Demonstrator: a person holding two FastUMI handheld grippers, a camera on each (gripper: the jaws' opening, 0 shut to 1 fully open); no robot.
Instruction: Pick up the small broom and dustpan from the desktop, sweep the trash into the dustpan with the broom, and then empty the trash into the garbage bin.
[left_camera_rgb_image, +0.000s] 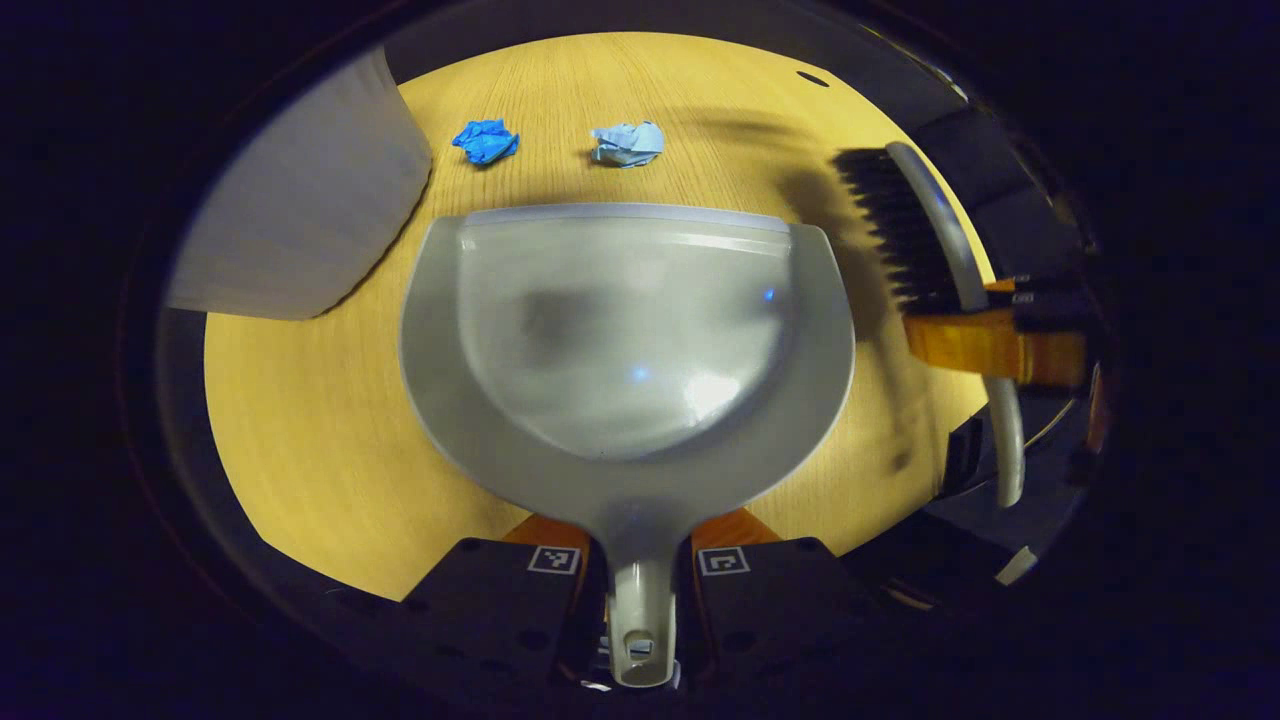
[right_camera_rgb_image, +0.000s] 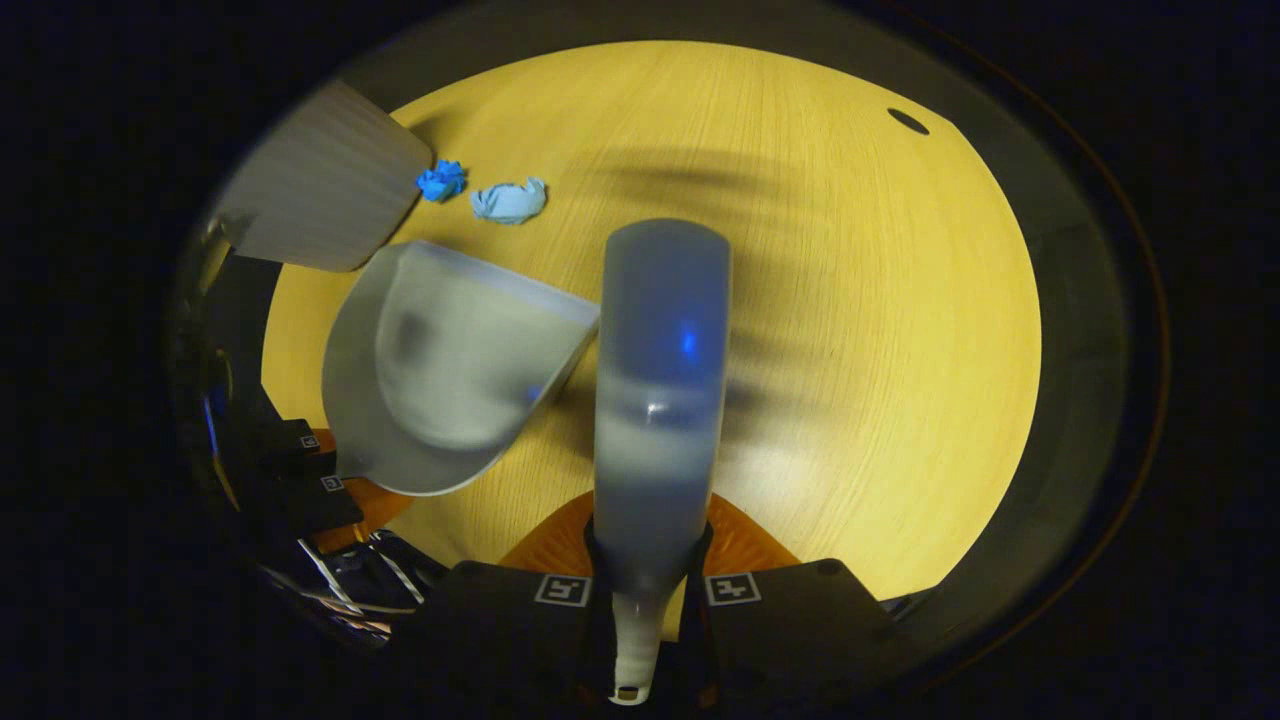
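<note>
Wood-grain worktop (left_camera_rgb_image: 300, 420), small dark oval hole (left_camera_rgb_image: 812, 78) near its far edge, soft shadows across the surface.

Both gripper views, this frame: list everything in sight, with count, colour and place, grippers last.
Grey plastic dustpan: one, handle clamped in the left gripper, open edge toward the trash.
Small broom with grey back and black bristles: one, handle in the right gripper, right of the dustpan.
Crumpled dark blue scrap: one, on the desk beyond the dustpan.
Crumpled light blue scrap: one, beside the dark one.
Grey garbage bin: one, at the desk's left edge.
Yellow wooden desktop: one, small dark hole far right.
Left gripper: shut on the dustpan.
Right gripper: shut on the broom.
</note>
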